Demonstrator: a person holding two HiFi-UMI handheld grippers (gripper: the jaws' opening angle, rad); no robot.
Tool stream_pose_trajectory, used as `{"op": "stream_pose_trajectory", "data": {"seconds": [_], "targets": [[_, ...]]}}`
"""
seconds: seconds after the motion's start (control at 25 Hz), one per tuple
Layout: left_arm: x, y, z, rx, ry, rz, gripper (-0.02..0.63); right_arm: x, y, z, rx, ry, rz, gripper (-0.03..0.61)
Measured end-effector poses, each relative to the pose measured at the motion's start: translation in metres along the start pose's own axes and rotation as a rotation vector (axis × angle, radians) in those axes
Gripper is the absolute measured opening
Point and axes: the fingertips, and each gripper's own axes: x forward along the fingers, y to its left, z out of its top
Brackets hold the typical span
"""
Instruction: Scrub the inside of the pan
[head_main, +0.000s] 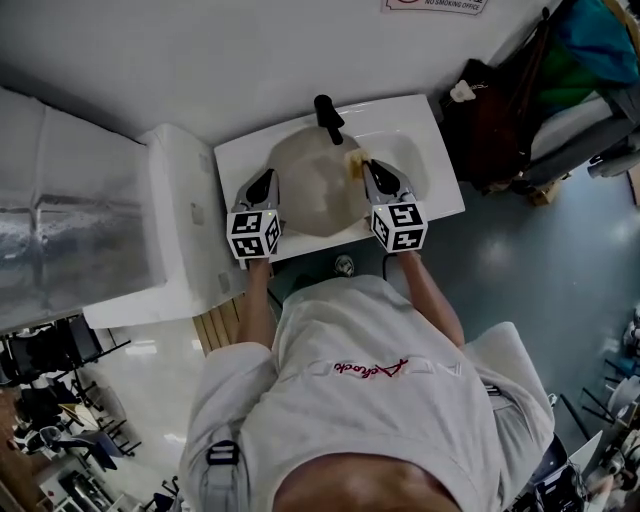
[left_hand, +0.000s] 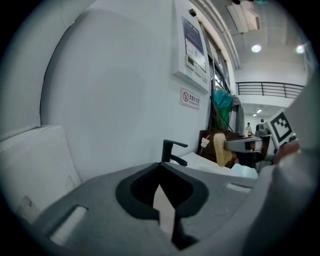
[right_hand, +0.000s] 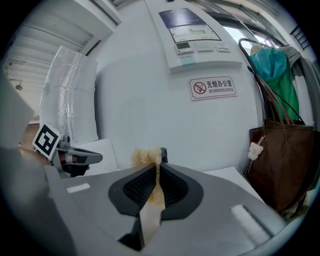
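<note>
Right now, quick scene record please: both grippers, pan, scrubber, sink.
left gripper: shut, nothing seen between its jaws; at the pan's left edge
right gripper: shut on the scrubber; at the pan's right edge
pan: round, lying in the sink, in front of the faucet
scrubber: yellowish, fibrous, sticks out past the jaw tips; contact with the pan cannot be told
sink: white, against the wall
faucet: black, at the sink's back edge
</note>
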Motion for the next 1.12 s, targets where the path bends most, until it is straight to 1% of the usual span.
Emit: {"op": "stream_pose_trajectory", "data": {"seconds": [0.36, 0.88, 1.12], "targets": [[0.006, 0.017, -0.015, -0.009, 0.045, 0.007, 0.000, 0.011, 0.001, -0.019, 0.019, 0.045, -0.003, 0.029], [0.012, 0.060, -0.060, -0.069, 0.135, 0.010, 0.000, 0.034, 0.024, -0.048, 0.016, 0.139, -0.018, 0.029], [0.019, 0.069, -0.083, -0.093, 0.171, -0.008, 0.000, 0.046, 0.037, -0.063, 0.010, 0.178, -0.015, 0.029]]}}
